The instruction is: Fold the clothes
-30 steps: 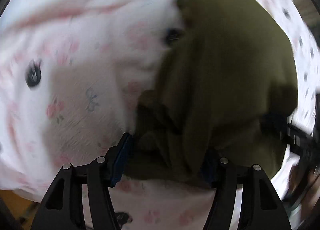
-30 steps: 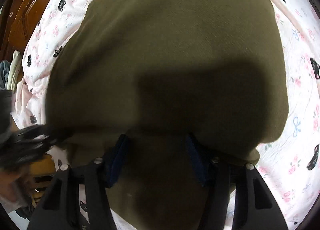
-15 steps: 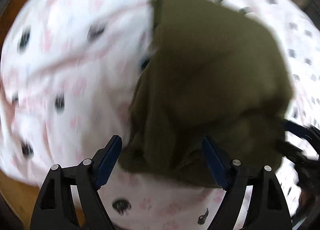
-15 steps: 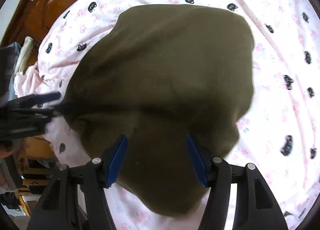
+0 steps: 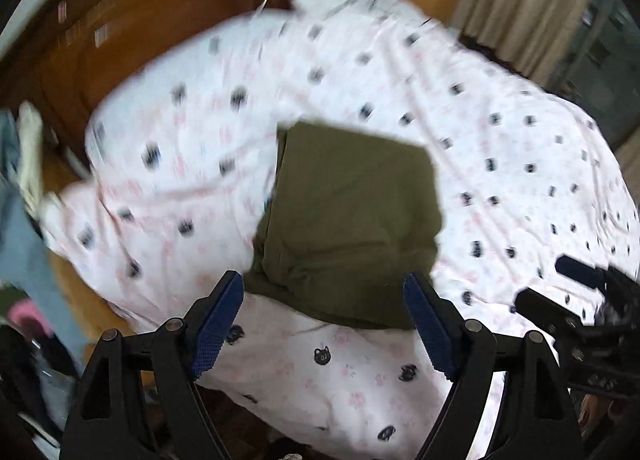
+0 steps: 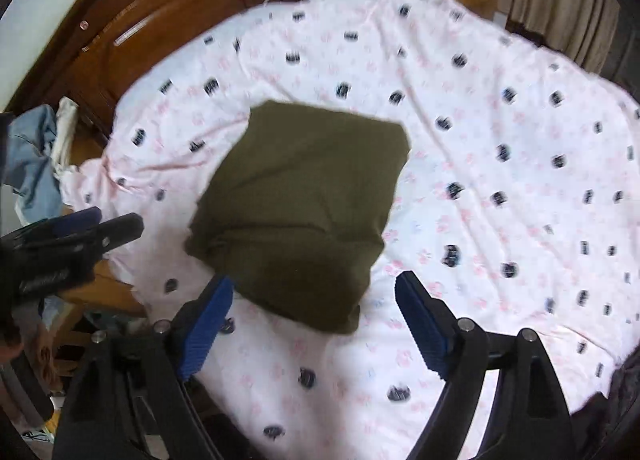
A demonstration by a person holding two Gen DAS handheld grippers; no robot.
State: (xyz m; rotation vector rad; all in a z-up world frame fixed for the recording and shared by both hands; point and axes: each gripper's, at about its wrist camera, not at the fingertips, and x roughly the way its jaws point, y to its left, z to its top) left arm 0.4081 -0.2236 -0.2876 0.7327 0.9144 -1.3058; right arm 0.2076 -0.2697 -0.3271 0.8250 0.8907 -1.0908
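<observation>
White bedding [image 6: 500,108] printed with pink flowers and black cats covered the bed, and on it the olive garment [image 6: 304,204] lay folded into a thick rectangle. It sat just beyond your right gripper [image 6: 312,320], whose jaws stood wide apart and empty. Your left gripper [image 5: 324,324] was equally spread, holding nothing, the garment's near edge between its blue pads [image 5: 218,320].

Both views are evenly lit by soft, diffuse light. Motion blur smears the cat prints on the white patterned bedsheet [image 5: 500,148], heaviest in the left wrist view. Fisheye distortion curves the edges, and black vignetting darkens the corners. No glare shows.
</observation>
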